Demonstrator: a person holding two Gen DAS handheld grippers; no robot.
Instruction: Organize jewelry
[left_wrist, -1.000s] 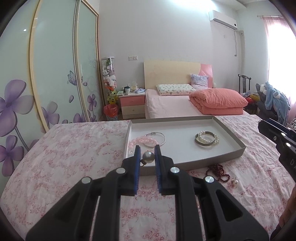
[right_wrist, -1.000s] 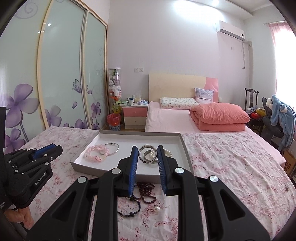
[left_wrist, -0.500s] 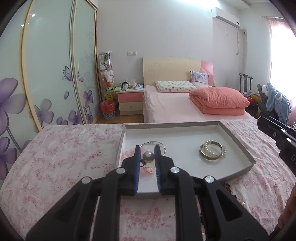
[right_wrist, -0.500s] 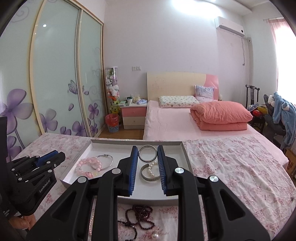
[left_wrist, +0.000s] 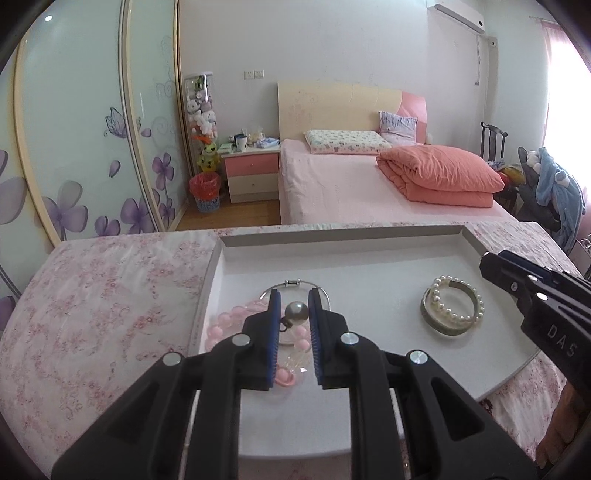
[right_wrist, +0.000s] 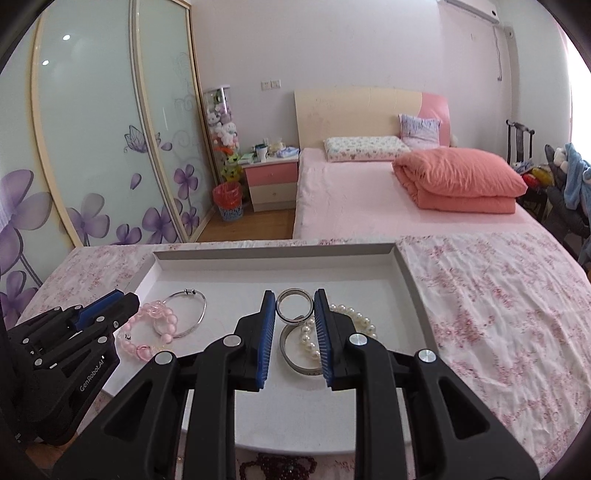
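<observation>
As both grippers had been carried forward over the white tray (left_wrist: 369, 254), delivery seemed close: a grey pearl earring (left_wrist: 296, 312) was clamped at the left gripper (left_wrist: 293, 314) tips above the pink bead bracelet (left_wrist: 229, 325), a silver ring (right_wrist: 294, 303) pinched, apparently, in the right gripper (right_wrist: 294, 314).

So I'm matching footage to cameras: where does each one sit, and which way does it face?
Left wrist: on the left gripper, looking along its fingers over the tray toward the bed; it holds a pearl earring.
Right wrist: on the right gripper, same heading, holding a silver ring.
Shared: the tray, the pearl bracelet, each other's gripper.
</observation>
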